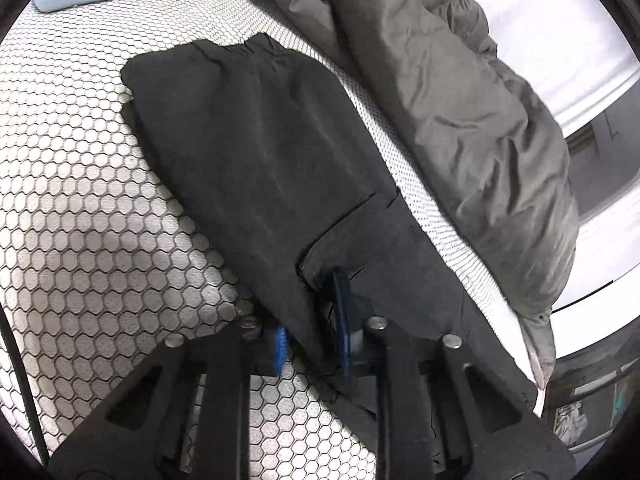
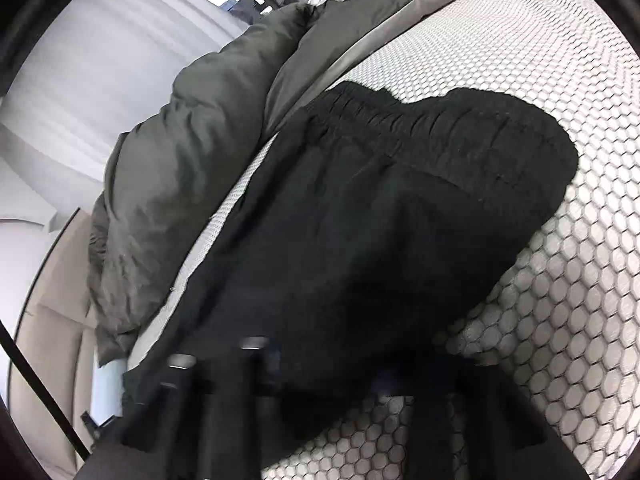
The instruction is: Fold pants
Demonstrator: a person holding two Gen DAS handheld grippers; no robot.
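Black pants, matte woven cloth with gathered elastic waistband, lying flat on honeycomb-patterned white mattress; crumpled grey duvet lying beside, right. Left hand-held gripper angling downward, blue pads pinching the near pant edge. Right hand-held gripper blurred, likewise closing on pants

Your right gripper is sitting low in the frame, blurred and dark, its jaws closing in on the near edge of the black pants. The pants are lying flat across the honeycomb-patterned mattress, the elastic waistband pointing away from you. A crumpled grey duvet is bunching just beside them on the left
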